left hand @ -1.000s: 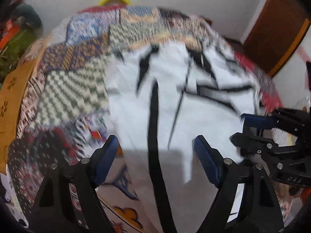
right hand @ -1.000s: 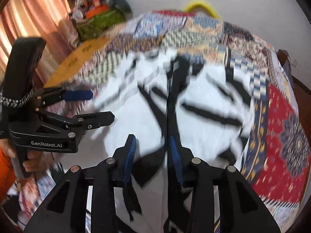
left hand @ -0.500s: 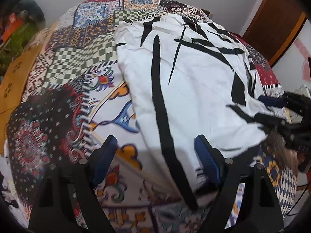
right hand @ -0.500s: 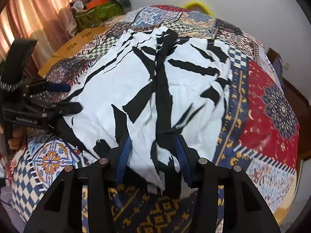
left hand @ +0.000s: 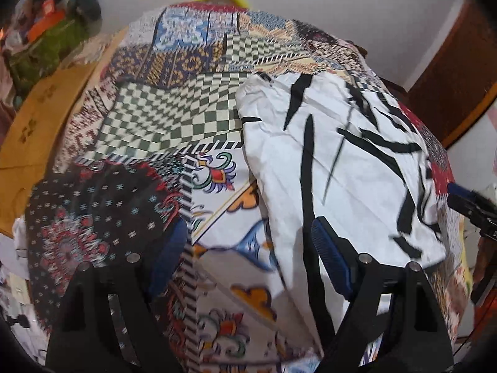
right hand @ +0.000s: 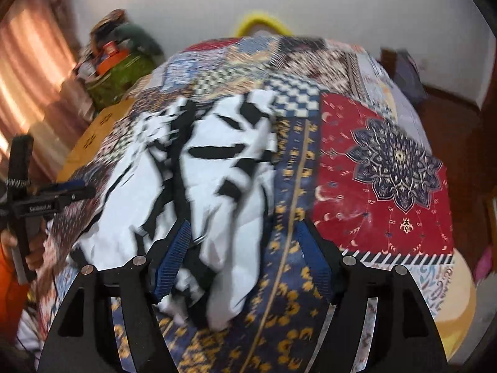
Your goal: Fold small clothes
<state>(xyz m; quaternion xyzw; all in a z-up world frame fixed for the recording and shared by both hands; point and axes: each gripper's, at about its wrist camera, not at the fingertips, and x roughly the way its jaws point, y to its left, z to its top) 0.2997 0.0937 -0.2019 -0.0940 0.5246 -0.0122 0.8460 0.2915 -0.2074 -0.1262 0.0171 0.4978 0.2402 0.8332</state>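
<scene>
Both tools, left (left hand: pixel 250 256) and right (right hand: pixel 242 259), gape wide over the garment (left hand: pixel 335 168), gripping nothing.

The garment (left hand: pixel 335 168) is white with black streaks and slashes. The bed cover (right hand: pixel 382 168) is patchwork: green-and-cream checks, a red panel with a navy medallion, navy with gold motifs, and blue-and-orange florals.

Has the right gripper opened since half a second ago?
Yes. The right gripper was shut on the garment; now its jaws stand wide apart and the cloth lies on the bedspread.
</scene>
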